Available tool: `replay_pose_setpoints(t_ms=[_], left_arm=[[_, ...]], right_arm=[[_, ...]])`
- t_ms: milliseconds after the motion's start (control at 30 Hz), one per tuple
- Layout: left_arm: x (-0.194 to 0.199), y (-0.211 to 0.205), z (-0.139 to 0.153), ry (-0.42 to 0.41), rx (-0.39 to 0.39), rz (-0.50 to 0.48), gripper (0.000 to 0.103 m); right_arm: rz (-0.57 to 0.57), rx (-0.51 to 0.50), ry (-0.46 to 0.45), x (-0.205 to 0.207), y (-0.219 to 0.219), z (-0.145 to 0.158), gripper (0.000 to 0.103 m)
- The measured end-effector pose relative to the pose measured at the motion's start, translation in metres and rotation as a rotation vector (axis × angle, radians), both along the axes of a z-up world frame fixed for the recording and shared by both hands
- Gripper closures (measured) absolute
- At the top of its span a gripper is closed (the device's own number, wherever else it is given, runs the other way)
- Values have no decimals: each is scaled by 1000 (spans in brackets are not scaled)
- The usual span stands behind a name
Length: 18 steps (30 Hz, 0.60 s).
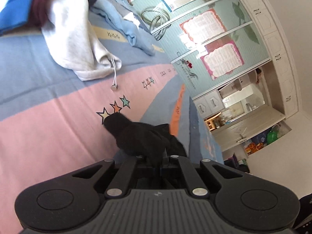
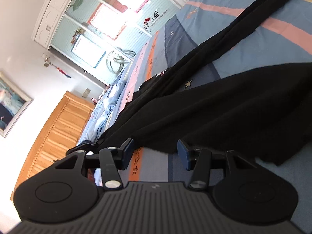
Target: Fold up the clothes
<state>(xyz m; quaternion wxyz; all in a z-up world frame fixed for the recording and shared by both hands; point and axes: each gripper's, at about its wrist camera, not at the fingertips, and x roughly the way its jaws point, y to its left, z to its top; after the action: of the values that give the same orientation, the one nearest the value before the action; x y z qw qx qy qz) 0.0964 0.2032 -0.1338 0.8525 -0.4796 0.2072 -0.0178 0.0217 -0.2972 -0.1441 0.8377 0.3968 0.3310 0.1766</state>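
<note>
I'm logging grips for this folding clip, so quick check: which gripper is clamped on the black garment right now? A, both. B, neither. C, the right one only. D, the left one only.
D: the left gripper is shut with a bunch of the black fabric garment pinched between its fingers, while the right gripper stands open just short of the cloth's edge, with the striped bed cover showing in the gap.

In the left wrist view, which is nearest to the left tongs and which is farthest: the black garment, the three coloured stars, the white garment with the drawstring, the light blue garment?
1. Black garment: clamped in the left tongs.
2. Three coloured stars: just beyond it, on the pink stripe.
3. White garment: farther, to the upper left.
4. Light blue garment: farthest, toward the wardrobe.
</note>
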Motion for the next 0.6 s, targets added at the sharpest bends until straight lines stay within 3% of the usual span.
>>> replay_pose_setpoints(t_ms=[100, 300, 400, 500, 600], left_arm=[[-50, 9, 19, -28, 30, 33, 100], [-131, 40, 20, 36, 114, 37, 100], [-132, 46, 8, 73, 95, 24, 100], [-125, 41, 8, 78, 123, 22, 100], [-116, 36, 4, 105, 128, 9, 100]], right_arm=[[17, -12, 8, -6, 4, 1, 51], [-75, 29, 103, -52, -35, -18, 47], [-211, 108, 161, -93, -73, -33, 40], [-365, 102, 154, -136, -106, -36, 38], [-438, 201, 154, -166, -129, -42, 35]])
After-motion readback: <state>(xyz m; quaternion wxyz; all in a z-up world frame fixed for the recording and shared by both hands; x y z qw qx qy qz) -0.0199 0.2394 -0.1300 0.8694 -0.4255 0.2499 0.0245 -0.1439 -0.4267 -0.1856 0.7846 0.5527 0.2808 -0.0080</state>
